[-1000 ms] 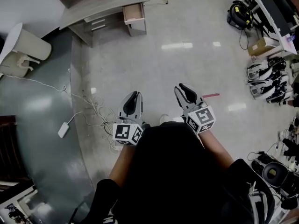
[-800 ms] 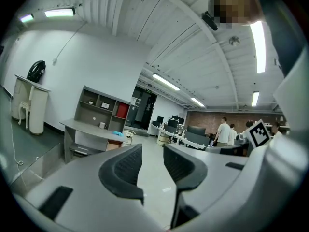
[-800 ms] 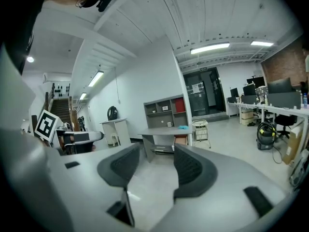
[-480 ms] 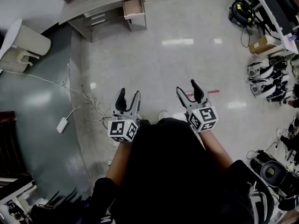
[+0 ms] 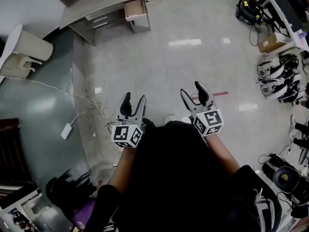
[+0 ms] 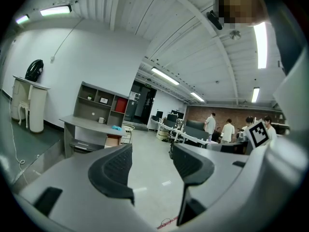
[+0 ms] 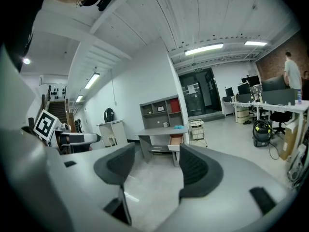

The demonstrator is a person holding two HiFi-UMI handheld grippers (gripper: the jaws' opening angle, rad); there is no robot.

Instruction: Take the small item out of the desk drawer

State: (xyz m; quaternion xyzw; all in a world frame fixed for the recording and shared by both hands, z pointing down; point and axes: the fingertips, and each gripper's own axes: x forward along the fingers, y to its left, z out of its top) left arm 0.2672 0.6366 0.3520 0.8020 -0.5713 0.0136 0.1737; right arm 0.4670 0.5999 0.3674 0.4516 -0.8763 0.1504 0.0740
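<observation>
Both tools are up and level: left gripper point(image 5: 133, 101) and right gripper point(image 5: 192, 92), jaws just been opening, now spread wide with nothing between either pair. The open drawer point(image 5: 135, 8) of the grey desk point(image 5: 104, 6) sits well away across the floor point(image 5: 159, 66), about 12 o'clock from the left gripper (in the right gripper view it shows in the gap between the jaws). The small item inside can't be made out.

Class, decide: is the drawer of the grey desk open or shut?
Open: the pale wooden drawer juts out from the grey desk, its inside showing.
</observation>
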